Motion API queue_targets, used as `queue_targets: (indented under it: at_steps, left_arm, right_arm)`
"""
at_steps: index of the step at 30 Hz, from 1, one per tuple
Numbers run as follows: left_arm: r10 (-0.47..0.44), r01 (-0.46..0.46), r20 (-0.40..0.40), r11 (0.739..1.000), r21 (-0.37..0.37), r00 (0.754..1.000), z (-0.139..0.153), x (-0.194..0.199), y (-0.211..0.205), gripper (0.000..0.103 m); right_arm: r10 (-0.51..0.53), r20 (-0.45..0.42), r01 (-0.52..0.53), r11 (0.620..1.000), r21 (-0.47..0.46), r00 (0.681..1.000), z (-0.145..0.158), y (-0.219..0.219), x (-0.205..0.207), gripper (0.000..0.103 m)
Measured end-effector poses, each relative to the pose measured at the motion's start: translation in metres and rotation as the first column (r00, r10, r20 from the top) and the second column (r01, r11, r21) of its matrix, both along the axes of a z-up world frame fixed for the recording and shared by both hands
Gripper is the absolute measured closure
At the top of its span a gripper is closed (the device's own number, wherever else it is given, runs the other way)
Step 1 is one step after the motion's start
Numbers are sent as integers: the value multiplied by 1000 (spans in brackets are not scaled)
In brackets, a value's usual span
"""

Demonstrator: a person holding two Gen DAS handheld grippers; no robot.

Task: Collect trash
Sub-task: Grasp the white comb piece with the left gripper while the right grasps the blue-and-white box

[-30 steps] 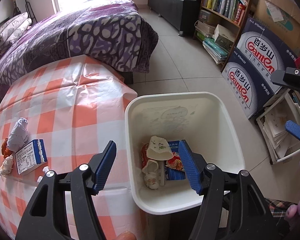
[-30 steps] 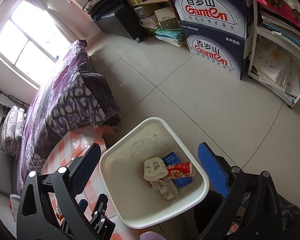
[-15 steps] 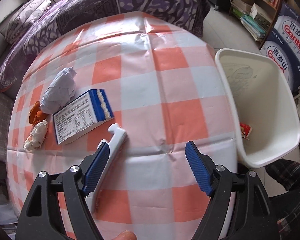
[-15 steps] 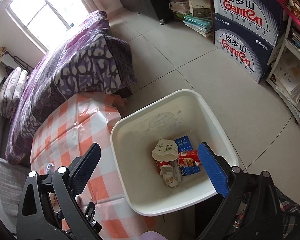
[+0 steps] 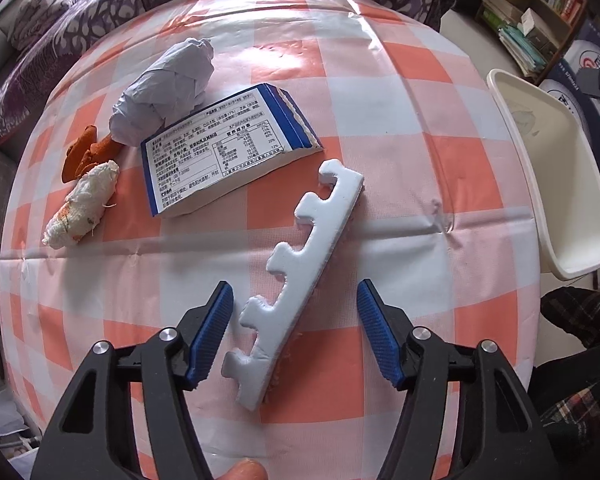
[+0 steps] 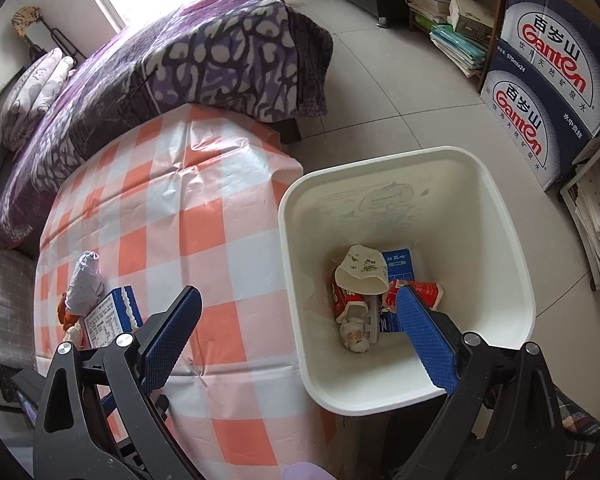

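A white notched foam strip (image 5: 300,280) lies on the orange-checked tablecloth (image 5: 400,128). My left gripper (image 5: 294,292) points down over the strip's near half. Its jaws are closing with the strip between them, and the pads stand clear of it on both sides. Further back lie a blue-and-white carton (image 5: 228,148), a crumpled grey paper ball (image 5: 164,92), orange peel (image 5: 84,152) and a wadded tissue (image 5: 82,204). My right gripper (image 6: 298,294) hangs open and empty above the near rim of the white bin (image 6: 500,216). The bin holds a paper cup (image 6: 360,270) and wrappers.
The bin (image 5: 560,184) stands against the table's right edge. A bed with a purple cover (image 6: 204,56) borders the table's far side. Water boxes (image 6: 552,80) and a bookshelf (image 6: 452,4) line the right wall. A plaid trouser leg (image 5: 580,344) is at lower right.
My left gripper swung from above the bin to the table, sank over the foam strip, and its jaws narrowed. The right gripper rolled and shifted, so more of the table shows.
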State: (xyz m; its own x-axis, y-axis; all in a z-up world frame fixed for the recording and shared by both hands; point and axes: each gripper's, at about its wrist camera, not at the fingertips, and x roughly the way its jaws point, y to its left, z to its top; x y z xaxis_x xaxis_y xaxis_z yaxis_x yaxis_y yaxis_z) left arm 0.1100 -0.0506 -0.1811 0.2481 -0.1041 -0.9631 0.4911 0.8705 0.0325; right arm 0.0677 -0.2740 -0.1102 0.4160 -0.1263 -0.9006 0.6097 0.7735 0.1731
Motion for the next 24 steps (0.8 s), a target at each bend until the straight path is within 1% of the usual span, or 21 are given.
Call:
queue_targets:
  at_steps: [1, 3, 4, 9, 13, 16, 19, 21, 24]
  left_arm:
    - [2, -2, 2, 1000, -6, 1000, 1, 0, 3, 52]
    - [3, -3, 4, 1000, -14, 1000, 3, 0, 9, 72]
    - [6, -6, 2, 1000, -22, 1000, 4, 0, 13, 73]
    - [68, -69, -13, 993, -97, 998, 13, 7, 47, 76]
    - [139, -137, 0, 978, -159, 990, 31, 16, 74, 76]
    - [197, -190, 9, 958, -214, 980, 49, 24, 93, 79]
    - [259, -246, 18, 933, -261, 966, 63, 33, 110, 79]
    - [304, -286, 19, 913, -291, 953, 72, 38, 124, 79]
    - [356, -331, 12, 881, -339, 934, 85, 46, 145, 80]
  right_arm:
    - [11, -8, -11, 1000, -4, 1000, -2, 5, 4, 9]
    - [30, -20, -30, 999, -13, 999, -5, 14, 10, 9]
    - [41, -27, -41, 999, -15, 999, -7, 18, 14, 9]
    - [91, -61, -91, 996, 5, 994, -19, 41, 28, 9]
    - [142, -70, -141, 990, 20, 987, -27, 64, 42, 9]
    - [175, -77, -172, 984, 35, 982, -35, 82, 52, 9]
    - [231, -46, -229, 972, 49, 972, -37, 103, 63, 9]
    - [298, -27, -298, 954, 22, 954, -37, 122, 72, 9]
    - [405, -3, -405, 914, -19, 914, -38, 148, 86, 9]
